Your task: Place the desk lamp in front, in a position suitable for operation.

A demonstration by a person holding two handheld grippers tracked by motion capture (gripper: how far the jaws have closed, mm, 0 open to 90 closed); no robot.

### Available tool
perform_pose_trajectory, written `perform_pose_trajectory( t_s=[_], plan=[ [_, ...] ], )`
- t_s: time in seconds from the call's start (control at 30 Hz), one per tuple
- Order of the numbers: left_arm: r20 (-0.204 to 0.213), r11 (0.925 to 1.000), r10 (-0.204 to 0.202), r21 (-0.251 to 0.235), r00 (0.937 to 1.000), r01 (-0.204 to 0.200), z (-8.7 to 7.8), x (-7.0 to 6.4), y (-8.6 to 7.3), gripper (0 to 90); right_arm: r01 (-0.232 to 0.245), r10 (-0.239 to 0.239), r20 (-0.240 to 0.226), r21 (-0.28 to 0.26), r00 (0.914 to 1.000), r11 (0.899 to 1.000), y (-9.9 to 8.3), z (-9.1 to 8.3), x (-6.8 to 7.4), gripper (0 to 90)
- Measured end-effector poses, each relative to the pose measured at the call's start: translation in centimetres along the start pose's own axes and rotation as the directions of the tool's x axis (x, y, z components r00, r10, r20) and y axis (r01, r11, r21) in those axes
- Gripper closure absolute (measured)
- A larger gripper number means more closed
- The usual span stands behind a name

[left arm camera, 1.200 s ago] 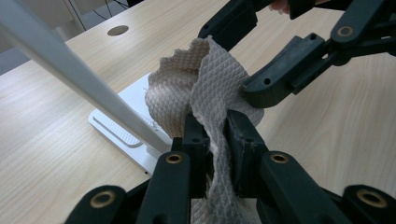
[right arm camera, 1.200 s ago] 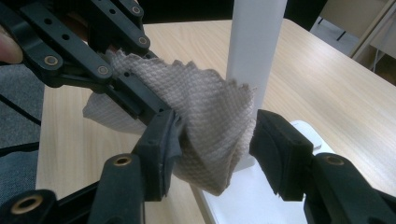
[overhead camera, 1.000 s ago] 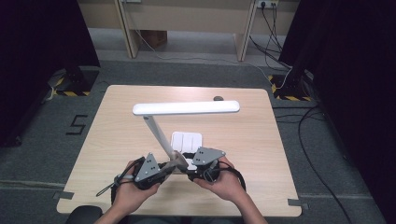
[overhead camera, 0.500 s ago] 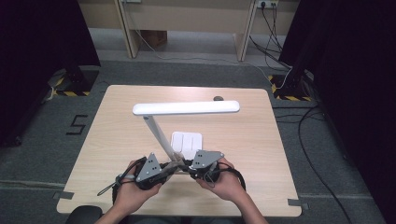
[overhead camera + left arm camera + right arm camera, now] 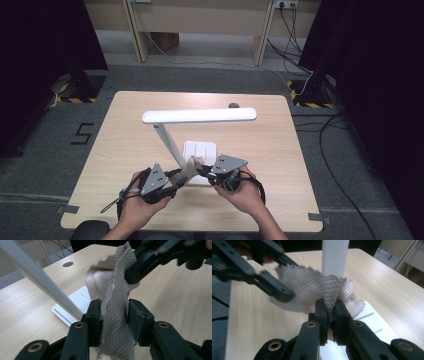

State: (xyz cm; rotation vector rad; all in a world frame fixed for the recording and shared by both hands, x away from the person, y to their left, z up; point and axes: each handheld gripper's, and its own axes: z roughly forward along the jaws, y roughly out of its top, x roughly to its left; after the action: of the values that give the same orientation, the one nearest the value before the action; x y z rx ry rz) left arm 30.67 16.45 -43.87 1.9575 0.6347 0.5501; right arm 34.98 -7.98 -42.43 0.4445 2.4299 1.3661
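**Cloth held between two tongs beside the lamp post**

Grey carpet surrounds a pale wooden counter [image 5: 125, 130], with dark curtains to either side and a light wall with cables at the back. On the counter stands a white desk lamp [image 5: 199, 116]: a flat square base [image 5: 201, 150], a slanted post [image 5: 167, 142] and a long horizontal bar on top.

Near the front edge, a person's two hands each hold a set of tongs. The left tongs [image 5: 175, 185] and the right tongs [image 5: 206, 175] meet just in front of the lamp base, and a beige waffle-textured cloth [image 5: 192, 167] is stretched between them.

From the left gripper view, the left tongs [image 5: 113, 315] are clamped on the lower part of the cloth [image 5: 112, 302], its jaws pressing the fabric from both sides, while the other tongs pinch the cloth's upper edge. The lamp post [image 5: 42, 282] runs just beside the cloth.

From the right gripper view, the right tongs [image 5: 330, 312] are closed tightly on a fold of the cloth [image 5: 312, 287], right in front of the post [image 5: 334, 257] and above the base [image 5: 374, 325].
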Motion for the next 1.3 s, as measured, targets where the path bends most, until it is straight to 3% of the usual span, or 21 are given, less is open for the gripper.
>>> perform_pose_trajectory(
  t_s=[0.13,0.23,0.3,0.43,0.5,0.73,0.8,0.87,0.93,1.03,1.1,1.17,1.23,1.3],
  plan=[
    [-0.006,0.9992,0.032,0.025,0.9995,-0.032,0.0,0.0,0.3,83.5,-0.001,0.001,-0.042,0.009,0.9991,1.0,0.2,-0.2,0.1,84.2],
    [-0.022,0.9959,0.077,0.05,0.9968,-0.076,-0.1,0.0,0.5,86.3,0.015,-0.013,-0.057,0.03,0.9983,0.999,0.2,-0.2,0.2,79.7],
    [-0.023,0.9955,0.081,0.051,0.9964,-0.08,-0.1,0.0,0.7,86.6,0.041,-0.039,-0.038,0.057,0.9985,0.998,0.3,0.0,0.3,67.3],
    [-0.016,0.9938,0.094,0.06,0.9954,-0.093,-0.1,0.0,0.8,86.8,0.05,-0.05,-0.012,0.061,0.9987,0.997,0.3,0.2,0.5,48.0],
    [0.002,0.9912,0.101,0.085,0.9949,-0.101,0.2,-0.1,0.7,86.8,0.081,-0.081,-0.001,0.059,0.9967,0.995,0.2,0.6,0.4,40.7],
    [0.063,0.9808,0.086,0.17,0.9943,-0.096,1.3,-0.2,-0.2,86.8,0.132,-0.13,-0.032,0.096,0.9911,0.987,-0.2,0.9,0.6,39.5],
    [0.069,0.9804,0.06,0.183,0.9958,-0.072,1.5,0.0,-0.5,86.7,0.135,-0.129,-0.057,0.106,0.99,0.985,-0.1,0.9,0.7,46.3],
    [0.067,0.9778,0.051,0.2,0.9964,-0.064,1.5,0.2,-0.7,86.4,0.122,-0.113,-0.078,0.118,0.9905,0.986,-0.2,1.0,0.7,51.3],
    [0.064,0.9779,0.022,0.206,0.9977,-0.035,1.7,0.4,-0.9,84.5,0.09,-0.082,-0.059,0.136,0.9948,0.987,-0.5,1.2,0.5,58.0],
    [0.054,0.9768,0.012,0.213,0.9985,-0.023,1.8,0.6,-1.2,79.4,0.058,-0.053,-0.039,0.162,0.9978,0.985,-1.3,2.0,0.2,63.3],
    [0.054,0.9765,0.008,0.215,0.9985,-0.02,1.9,0.7,-1.4,80.7,0.046,-0.044,-0.016,0.186,0.9989,0.981,-1.8,2.4,0.2,63.1],
    [0.063,0.9753,0.007,0.22,0.998,-0.021,1.9,0.7,-1.5,86.3,0.061,-0.056,-0.028,0.197,0.998,0.979,-2.1,2.7,0.1,60.3],
    [0.068,0.9737,0.014,0.226,0.9976,-0.029,2.1,0.6,-1.6,87.4,0.071,-0.064,-0.041,0.198,0.9971,0.978,-2.3,2.9,0.2,53.2],
    [0.07,0.9718,0.018,0.233,0.9974,-0.034,2.3,0.5,-1.6,87.8,0.052,-0.042,-0.059,0.187,0.9974,0.981,-2.3,2.9,0.4,45.7]
  ],
)
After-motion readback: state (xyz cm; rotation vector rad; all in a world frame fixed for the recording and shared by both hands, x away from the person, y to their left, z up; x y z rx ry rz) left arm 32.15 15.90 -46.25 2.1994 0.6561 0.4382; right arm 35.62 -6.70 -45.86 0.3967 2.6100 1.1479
